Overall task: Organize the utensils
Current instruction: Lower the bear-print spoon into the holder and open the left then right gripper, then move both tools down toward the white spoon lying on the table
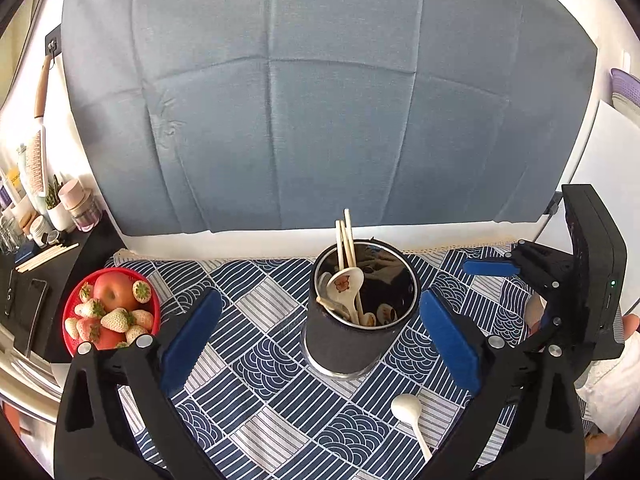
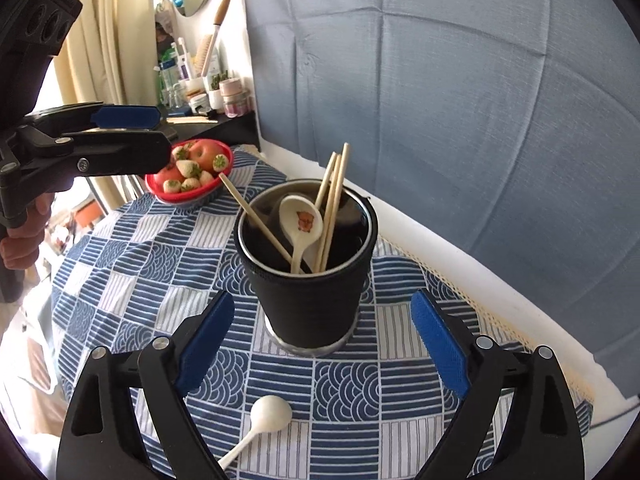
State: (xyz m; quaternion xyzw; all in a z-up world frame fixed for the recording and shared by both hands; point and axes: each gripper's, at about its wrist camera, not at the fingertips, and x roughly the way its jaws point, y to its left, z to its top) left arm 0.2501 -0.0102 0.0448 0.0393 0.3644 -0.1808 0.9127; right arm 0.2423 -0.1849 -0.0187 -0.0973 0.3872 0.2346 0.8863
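Observation:
A black utensil cup [image 1: 344, 340] [image 2: 312, 300] with a shiny steel inside stands on the blue patterned tablecloth [image 1: 260, 360]. It holds several wooden chopsticks [image 1: 346, 240] [image 2: 334, 184] and a cream spoon [image 1: 344, 282] [image 2: 302, 220] with a small printed picture. Another white spoon [image 1: 406, 406] [image 2: 270, 412] lies bowl-down on the cloth in front of the cup. My left gripper [image 1: 320, 295] is open, blue pads wide on either side of the cup and clear of it. My right gripper [image 2: 322, 297] is open too, facing the cup with nothing held.
A red bowl [image 1: 72, 308] [image 2: 154, 190] of apples and pale strawberries sits left of the cup. A dark shelf [image 1: 92, 240] with bottles, jars and loose chopsticks stands at far left. A grey-blue cloth backdrop [image 1: 320, 100] hangs behind. A hand [image 2: 20, 236] holds the left gripper [image 2: 162, 134].

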